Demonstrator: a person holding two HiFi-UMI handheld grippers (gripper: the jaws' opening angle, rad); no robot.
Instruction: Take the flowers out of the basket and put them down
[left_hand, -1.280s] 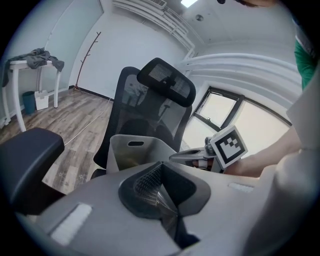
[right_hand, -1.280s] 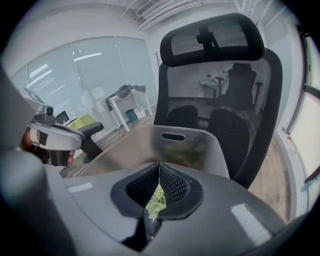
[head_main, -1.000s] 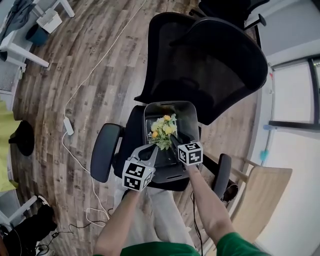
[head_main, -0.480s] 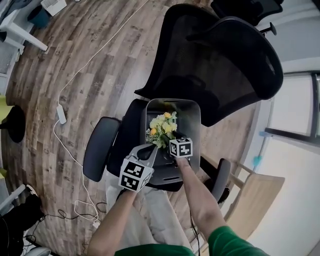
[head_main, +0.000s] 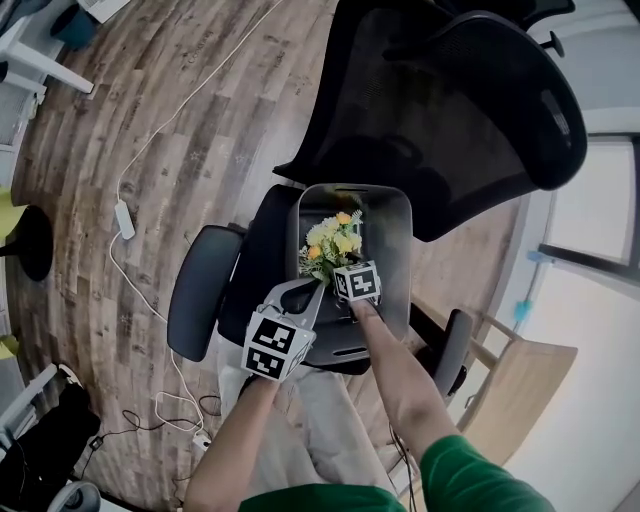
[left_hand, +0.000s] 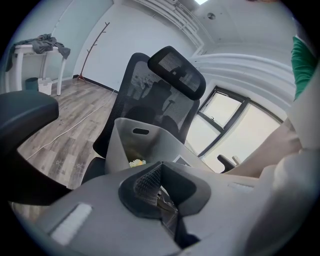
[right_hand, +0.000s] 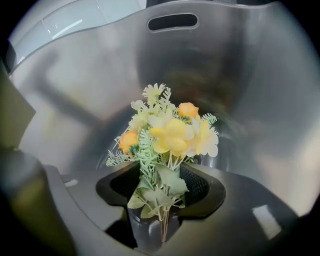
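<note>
Now, flowers: stems between right gripper jaws, inside basket.
Right jaws: wide apart, just been opening.
Left gripper: closed on basket rim.

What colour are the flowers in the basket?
The flowers are yellow, cream and orange with green leaves; clearest in the right gripper view.

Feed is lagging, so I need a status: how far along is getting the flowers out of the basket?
Nothing is done yet: the flowers are inside the basket. In hand: the left gripper looks clamped on the basket's near rim; the right gripper, jaws just opened, straddles the stems without pinching. Left: close, lift out, put down.
</note>
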